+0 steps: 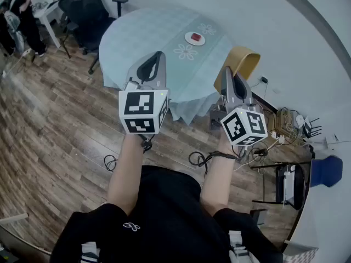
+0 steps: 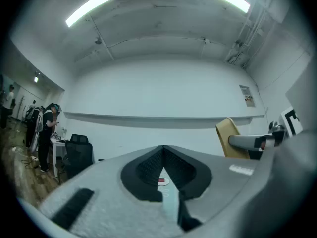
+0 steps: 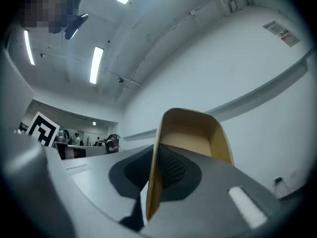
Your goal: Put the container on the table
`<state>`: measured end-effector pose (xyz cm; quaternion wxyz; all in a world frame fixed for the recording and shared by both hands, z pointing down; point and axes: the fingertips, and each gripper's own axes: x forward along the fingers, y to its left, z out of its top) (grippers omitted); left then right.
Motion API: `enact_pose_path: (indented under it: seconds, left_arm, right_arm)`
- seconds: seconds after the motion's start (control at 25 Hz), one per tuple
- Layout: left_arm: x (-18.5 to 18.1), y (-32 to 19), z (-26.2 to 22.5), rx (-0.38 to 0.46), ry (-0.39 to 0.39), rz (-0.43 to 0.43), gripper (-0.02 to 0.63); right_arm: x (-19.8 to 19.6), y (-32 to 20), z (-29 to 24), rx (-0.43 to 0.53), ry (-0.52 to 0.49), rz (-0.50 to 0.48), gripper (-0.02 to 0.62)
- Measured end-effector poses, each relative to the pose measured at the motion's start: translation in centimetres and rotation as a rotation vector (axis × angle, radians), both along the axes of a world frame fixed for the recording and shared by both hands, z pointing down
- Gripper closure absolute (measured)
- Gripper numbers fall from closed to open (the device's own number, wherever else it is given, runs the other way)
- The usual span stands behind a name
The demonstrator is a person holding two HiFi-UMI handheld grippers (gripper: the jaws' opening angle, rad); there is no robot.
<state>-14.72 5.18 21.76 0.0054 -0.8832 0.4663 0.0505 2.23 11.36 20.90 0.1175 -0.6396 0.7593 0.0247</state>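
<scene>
The container [image 1: 245, 61] is a tan paper box held in the air just off the right edge of the round table [image 1: 145, 37]. My right gripper [image 1: 227, 73] is shut on it, and in the right gripper view the jaws pinch one wall of the container [image 3: 190, 133] edge-on. My left gripper [image 1: 159, 56] hovers over the table's near edge, shut and with nothing in it. Its closed jaws [image 2: 163, 150] point level toward the table, and the container [image 2: 226, 133] shows at their right. A small white plate with a red item [image 1: 195, 38] lies on the pale patterned tablecloth.
A black office chair [image 1: 85, 7] stands beyond the table, and a person [image 1: 22, 15] stands at a desk far left. Cables [image 1: 204, 158] trail over the wooden floor by my feet. A black rack [image 1: 290, 184] and a blue seat [image 1: 327, 171] stand along the right wall.
</scene>
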Motion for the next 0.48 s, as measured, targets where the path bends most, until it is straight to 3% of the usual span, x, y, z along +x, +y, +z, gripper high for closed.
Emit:
enact_pose_path:
  seconds: [0.48]
  left_arm:
    - [-3.2,-1.1,3.5,-0.078,0.009,-0.031,0.604]
  right_arm:
    - [-0.6,-0.4,1.9,-0.035,-0.020,0.090,0.575]
